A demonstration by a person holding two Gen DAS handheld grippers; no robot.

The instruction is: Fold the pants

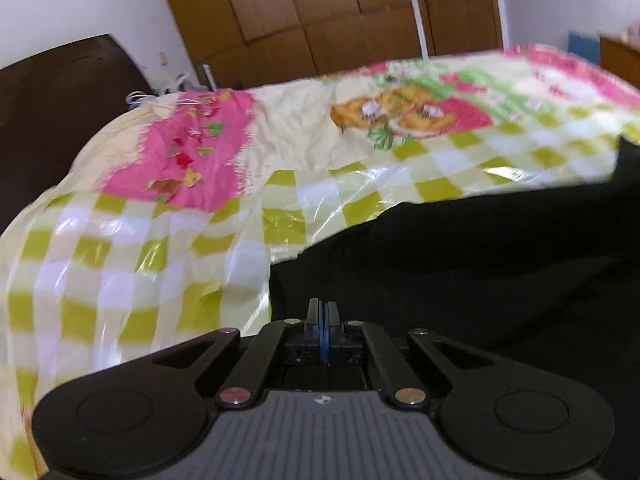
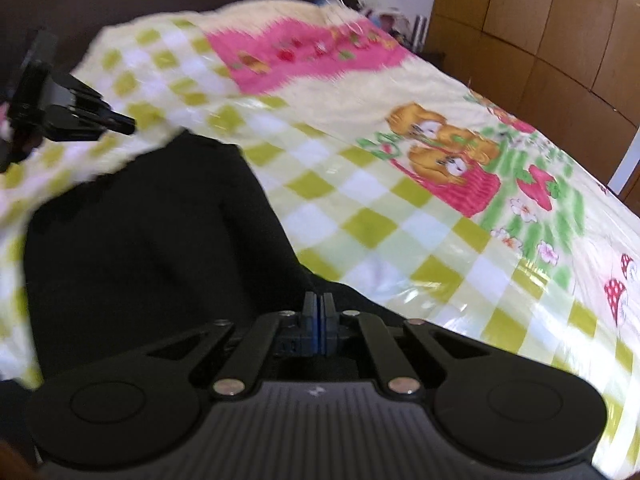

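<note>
- Your pants [image 2: 152, 216] are plain black.
- The bedsheet [image 2: 400, 216] under them shows yellow-green and white checks, a pink band, orange cartoon bears and red strawberries.
- Your claws [image 1: 323, 312] [image 2: 318, 307] are black with blue pads.
- The wardrobe [image 1: 320, 12] is brown wood.

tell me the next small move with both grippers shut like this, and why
Probably carry both ends across to the pants' far edge, then lower. The left gripper and right gripper show jaws shut, with black cloth right at their tips, seemingly pinched. Most of the pants lie spread on the checked bedsheet, so the fold looks barely begun. The blur makes the grip uncertain.
</note>
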